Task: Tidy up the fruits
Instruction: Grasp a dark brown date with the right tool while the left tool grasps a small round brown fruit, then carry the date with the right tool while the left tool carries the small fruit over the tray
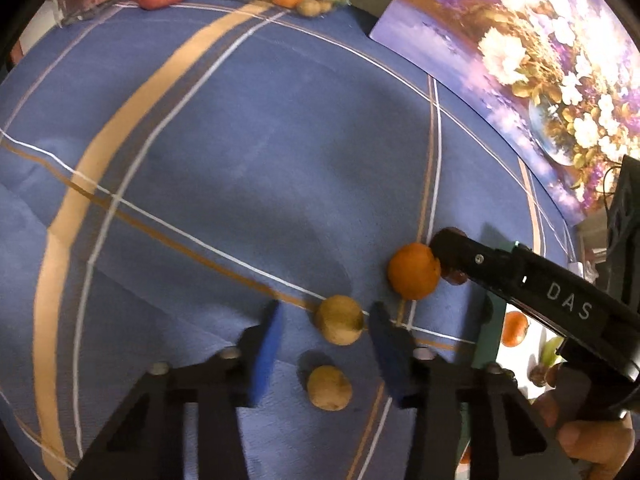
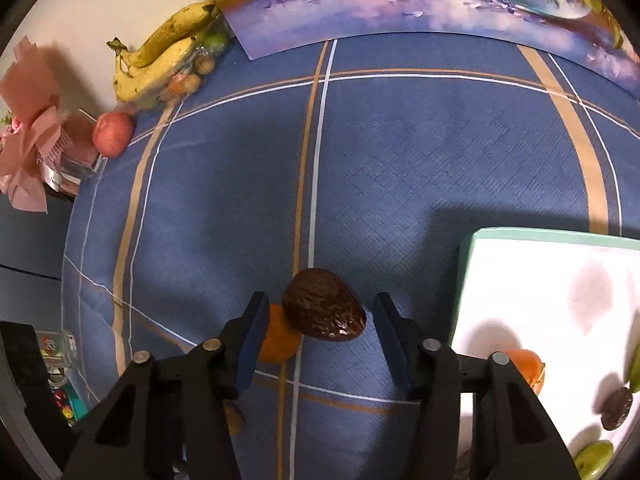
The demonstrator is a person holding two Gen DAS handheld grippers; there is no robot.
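In the left wrist view my left gripper (image 1: 326,308) points down at the blue checked cloth, open, its blue pads either side of a tan round fruit (image 1: 339,319) without squeezing it. A second tan fruit (image 1: 329,387) lies nearer the camera. An orange fruit (image 1: 414,271) sits just right of them, touching the right gripper's black fingers (image 1: 460,252). In the right wrist view my right gripper (image 2: 322,298) straddles a dark brown wrinkled fruit (image 2: 324,304) with small gaps at both pads, so it is open. The orange fruit (image 2: 280,340) is partly hidden behind its left finger.
A white tray with a teal rim (image 2: 520,236) at the right holds a tangerine (image 2: 528,368), a dark fruit (image 2: 618,408) and green fruits (image 2: 596,458). Bananas (image 2: 160,52) on a clear box, a red apple (image 2: 113,134), pink wrapping (image 2: 28,128) and a floral picture (image 2: 400,0) line the far edge.
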